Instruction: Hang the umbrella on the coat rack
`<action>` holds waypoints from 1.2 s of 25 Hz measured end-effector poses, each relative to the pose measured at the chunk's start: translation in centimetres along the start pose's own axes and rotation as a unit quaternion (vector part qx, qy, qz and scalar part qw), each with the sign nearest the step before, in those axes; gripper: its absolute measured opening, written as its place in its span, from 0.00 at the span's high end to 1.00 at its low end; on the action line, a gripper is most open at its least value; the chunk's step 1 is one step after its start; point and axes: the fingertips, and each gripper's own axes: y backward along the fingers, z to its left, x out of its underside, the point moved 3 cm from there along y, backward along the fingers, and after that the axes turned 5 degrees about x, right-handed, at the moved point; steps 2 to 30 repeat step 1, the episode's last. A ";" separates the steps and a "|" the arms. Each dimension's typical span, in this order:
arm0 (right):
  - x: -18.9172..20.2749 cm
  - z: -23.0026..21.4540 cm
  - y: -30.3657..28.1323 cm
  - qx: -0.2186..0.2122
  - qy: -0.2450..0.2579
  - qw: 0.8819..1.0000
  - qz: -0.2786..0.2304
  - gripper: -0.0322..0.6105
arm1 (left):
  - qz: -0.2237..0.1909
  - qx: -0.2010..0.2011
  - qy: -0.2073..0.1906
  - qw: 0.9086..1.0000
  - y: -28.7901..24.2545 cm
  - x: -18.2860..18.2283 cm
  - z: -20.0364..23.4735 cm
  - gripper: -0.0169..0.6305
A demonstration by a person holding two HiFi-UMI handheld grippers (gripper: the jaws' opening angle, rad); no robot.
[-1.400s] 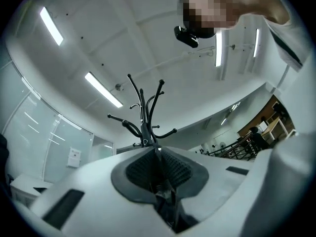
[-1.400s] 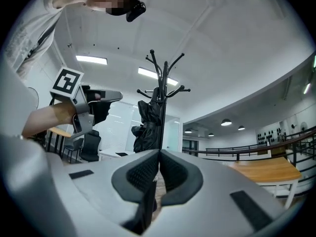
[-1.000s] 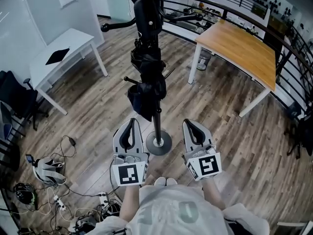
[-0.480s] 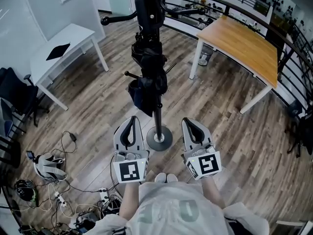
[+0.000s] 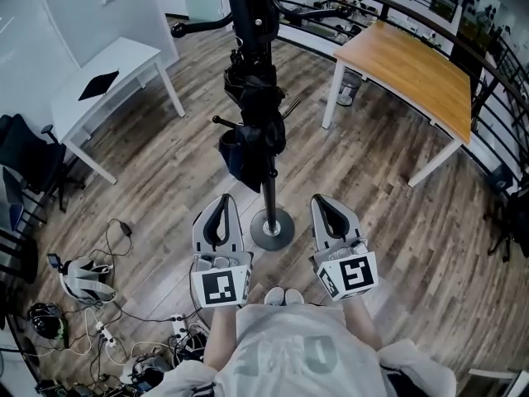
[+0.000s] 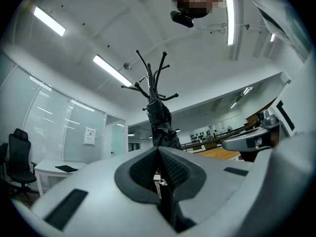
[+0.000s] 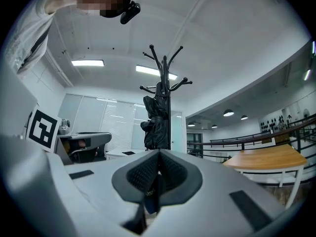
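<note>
A black coat rack [image 5: 270, 190] stands on a round base on the wooden floor straight ahead of me. A folded black umbrella [image 5: 252, 131] hangs from its upper hooks, bunched against the pole. The left gripper [image 5: 221, 202] and right gripper [image 5: 323, 201] are held side by side close to my body. They sit short of the base, one on each side of the pole, and touch nothing. Both are shut and empty. The left gripper view shows the umbrella [image 6: 161, 123] beyond the closed left gripper [image 6: 158, 150]. The right gripper view shows the umbrella [image 7: 156, 120] beyond the closed right gripper [image 7: 159, 155].
A white table [image 5: 111, 77] stands at the left and a wooden-topped table [image 5: 409, 69] at the right. Cables and a headset [image 5: 83, 281] lie on the floor at lower left, and an office chair [image 5: 23, 160] is at the far left. A black railing [image 5: 494, 85] curves along the right.
The head view has shifted slightly, so the rack sits a little lower in the picture. Both grippers stay shut and in place, and the umbrella hangs as before.
</note>
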 end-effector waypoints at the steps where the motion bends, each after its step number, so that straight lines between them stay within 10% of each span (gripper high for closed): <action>1: -0.1 -0.1 -0.1 0.000 0.000 1.000 -0.001 0.90 | 0.001 -0.001 0.001 1.000 -0.2 0.0 0.0 0.93; 30: -0.1 -0.1 -0.1 0.000 0.000 1.000 -0.001 0.90 | 0.001 -0.001 0.001 1.000 -0.2 0.0 0.0 0.93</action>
